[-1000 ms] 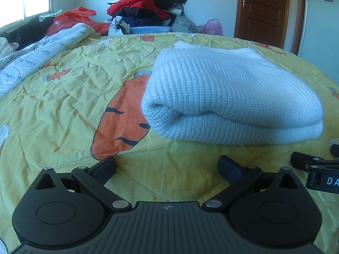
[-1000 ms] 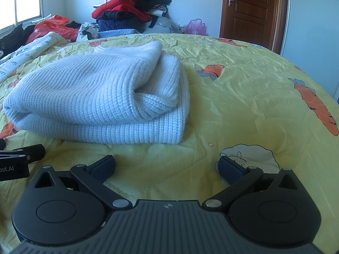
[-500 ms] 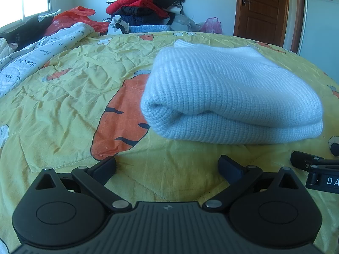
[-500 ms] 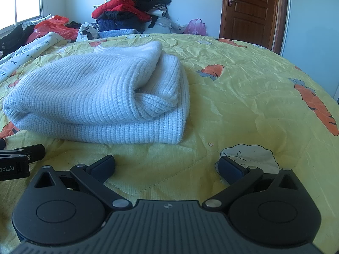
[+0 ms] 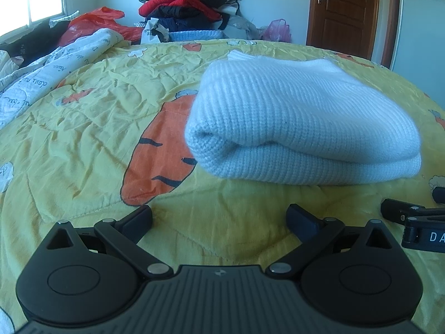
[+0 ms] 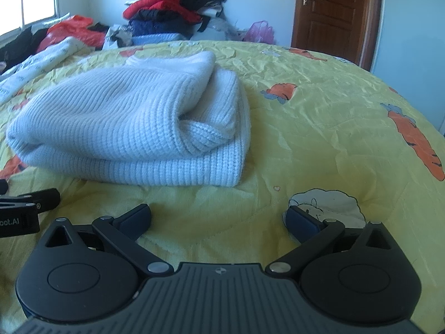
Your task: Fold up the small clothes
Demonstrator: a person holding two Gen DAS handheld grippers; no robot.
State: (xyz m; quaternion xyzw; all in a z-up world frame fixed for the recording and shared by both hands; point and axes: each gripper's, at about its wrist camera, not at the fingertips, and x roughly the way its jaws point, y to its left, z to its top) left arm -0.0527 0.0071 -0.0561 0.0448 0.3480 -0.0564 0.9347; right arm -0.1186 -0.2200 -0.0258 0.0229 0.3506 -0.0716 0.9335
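My left claw (image 5: pixel 219 217) rests wide open and empty on the yellow carrot-print quilt (image 5: pixel 91 128), my right claw (image 6: pixel 218 217) just beside it, equally wide. The pale knit sweater (image 5: pixel 300 122) lies folded just beyond both, mid-bed. Its loose upper flap at the right end (image 6: pixel 205 136) could spring open if I nudge or drag the bundle, I judge. No basket or box shows; far off, piled clothes (image 5: pixel 192 8) sit heaped against the wall.
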